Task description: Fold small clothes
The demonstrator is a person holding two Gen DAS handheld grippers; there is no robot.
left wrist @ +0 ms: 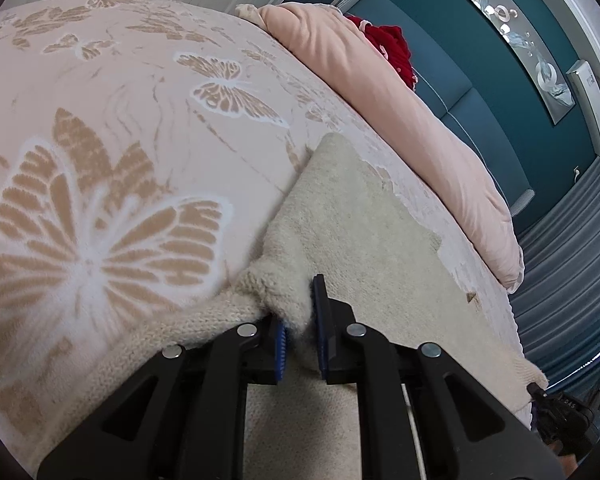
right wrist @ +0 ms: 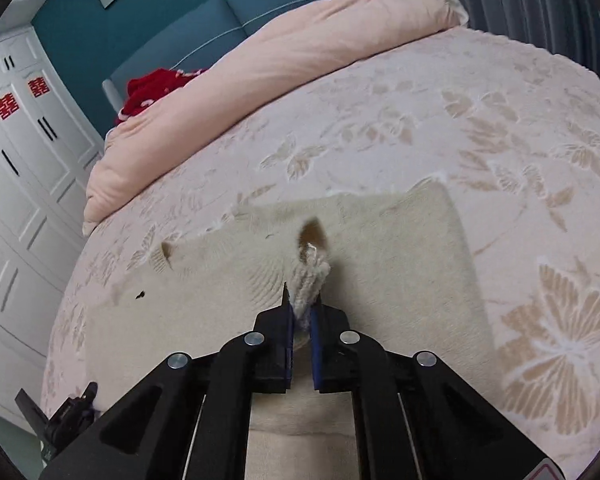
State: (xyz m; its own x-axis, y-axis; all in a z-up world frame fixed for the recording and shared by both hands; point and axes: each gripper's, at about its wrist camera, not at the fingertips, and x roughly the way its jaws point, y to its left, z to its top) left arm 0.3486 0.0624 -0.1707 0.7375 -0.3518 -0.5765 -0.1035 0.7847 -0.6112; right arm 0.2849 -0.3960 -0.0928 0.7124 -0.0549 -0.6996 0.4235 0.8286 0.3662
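Both grippers, left gripper [left wrist: 300, 320] and right gripper [right wrist: 302, 312], pinch the cream knitted garment [right wrist: 400, 248]; judging by this, lift evenly, keeping edges aligned on the butterfly bedspread [left wrist: 120, 120].

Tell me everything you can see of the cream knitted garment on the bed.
The cream knitted garment is a small, fuzzy, wool-like piece lying mostly flat on the butterfly-patterned bedspread. Small brown ear-like bits stick up from it. The left tongs pinch a bunched ribbed edge; the right tongs are shut on another thick knit fold, lifted slightly above the flat part.

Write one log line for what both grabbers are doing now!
left gripper: shut on cream sweater | right gripper: shut on cream sweater | bed: sweater lying flat
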